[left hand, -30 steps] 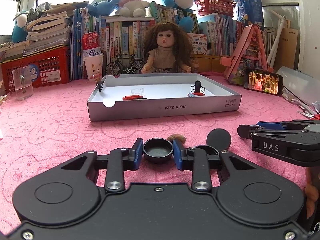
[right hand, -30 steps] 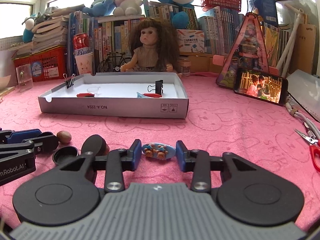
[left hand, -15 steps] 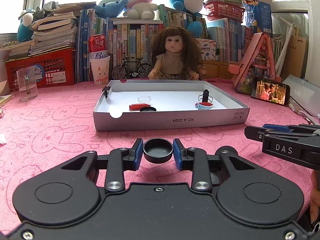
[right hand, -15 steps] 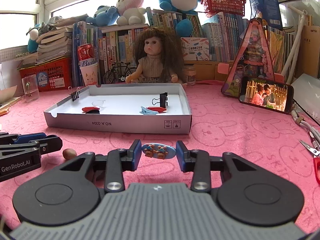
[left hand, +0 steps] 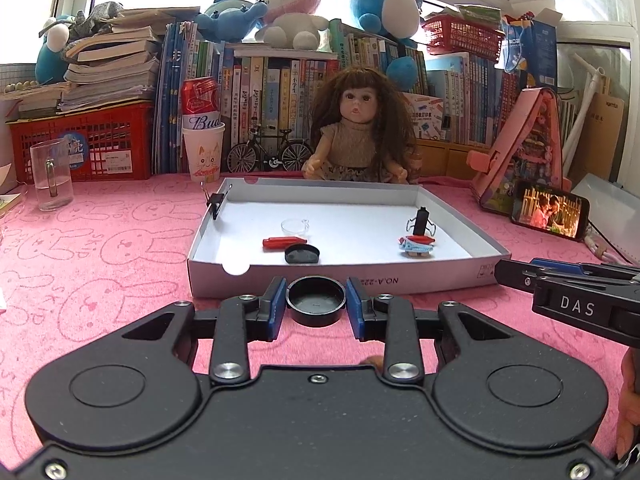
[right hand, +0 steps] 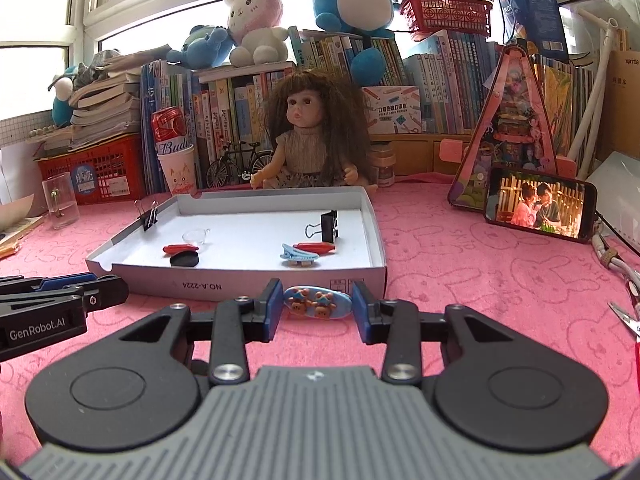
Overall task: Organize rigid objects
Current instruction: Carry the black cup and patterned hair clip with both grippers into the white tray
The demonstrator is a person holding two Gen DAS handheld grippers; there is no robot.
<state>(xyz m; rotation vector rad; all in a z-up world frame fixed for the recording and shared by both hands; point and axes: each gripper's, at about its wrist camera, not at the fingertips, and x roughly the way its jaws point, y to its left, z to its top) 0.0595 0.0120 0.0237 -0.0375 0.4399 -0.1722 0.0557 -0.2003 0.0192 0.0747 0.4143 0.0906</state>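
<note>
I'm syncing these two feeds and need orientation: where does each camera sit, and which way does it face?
Left wrist: rides the left gripper, looking along its fingers at the white box; they clamp a black cap; the right gripper juts in at right.
Right wrist: rides the right gripper, facing the same box, clamping a blue bear clip; the left gripper shows at left.
Shared: box, doll.
</note>
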